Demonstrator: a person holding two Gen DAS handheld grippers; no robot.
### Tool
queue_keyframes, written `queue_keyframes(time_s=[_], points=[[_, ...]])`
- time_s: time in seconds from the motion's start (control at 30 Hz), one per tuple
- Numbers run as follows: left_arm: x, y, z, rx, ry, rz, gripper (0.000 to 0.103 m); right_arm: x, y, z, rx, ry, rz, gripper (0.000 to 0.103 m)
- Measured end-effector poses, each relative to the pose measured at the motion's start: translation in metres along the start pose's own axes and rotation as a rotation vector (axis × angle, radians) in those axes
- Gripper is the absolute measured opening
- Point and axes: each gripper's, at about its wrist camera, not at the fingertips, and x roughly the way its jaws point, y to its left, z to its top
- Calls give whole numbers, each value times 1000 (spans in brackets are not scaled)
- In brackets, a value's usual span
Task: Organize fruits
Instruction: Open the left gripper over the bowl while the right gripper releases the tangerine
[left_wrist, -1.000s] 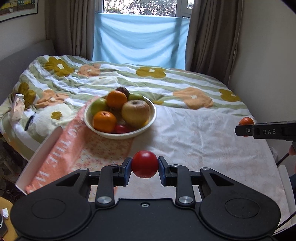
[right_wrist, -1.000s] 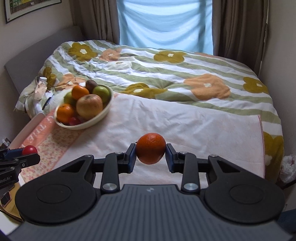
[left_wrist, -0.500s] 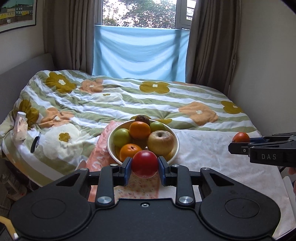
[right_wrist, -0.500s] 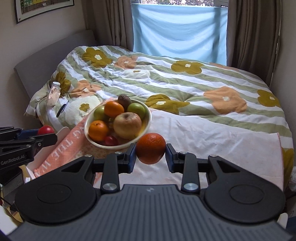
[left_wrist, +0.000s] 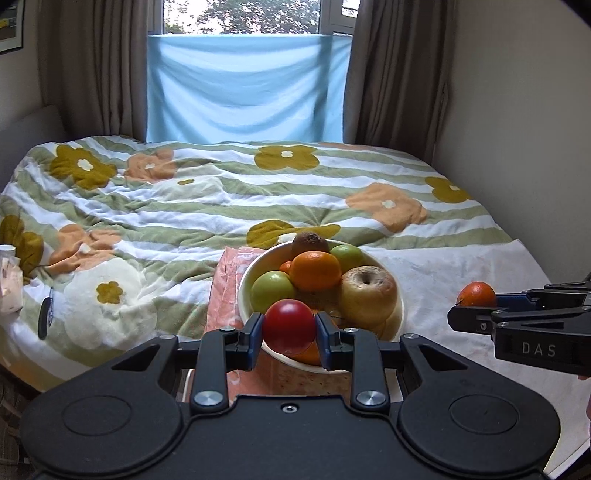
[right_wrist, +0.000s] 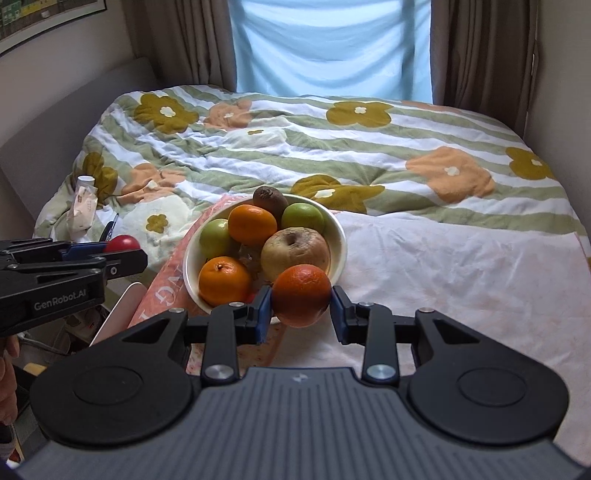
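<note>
Left gripper (left_wrist: 289, 338) level, fingers (left_wrist: 252, 339) clamped inward, right gripper (right_wrist: 301, 311) alongside, likewise closed

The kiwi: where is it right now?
In the right wrist view, the kiwi sits at the far rim of the white bowl, behind the orange and left of a green apple.

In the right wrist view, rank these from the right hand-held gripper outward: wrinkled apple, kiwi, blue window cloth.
1. Wrinkled apple, near side of the bowl.
2. Kiwi, bowl's far rim.
3. Blue window cloth, beyond the bed.
</note>
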Motion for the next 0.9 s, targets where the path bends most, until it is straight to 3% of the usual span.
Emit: queue_keyframes(time_s=[0.33,0.77,0.8,0.83,0.87,0.9], points=[[53,33,10,58,55,-75,33,41,29,2,75,35,-49,48],[98,41,11,104,116,-126,35,66,35,-3,139,68,-97,48],[98,41,11,104,113,-126,38,65,34,-4,143,68,-100,48],[97,41,11,106,108,-126,53,65,33,-4,147,68,-104,48],[95,42,11,106,97,-129,75,64,33,-4,151,68,-108,48],[90,42,10,106,79,-127,85,64,32,-5,154,68,-112,48]])
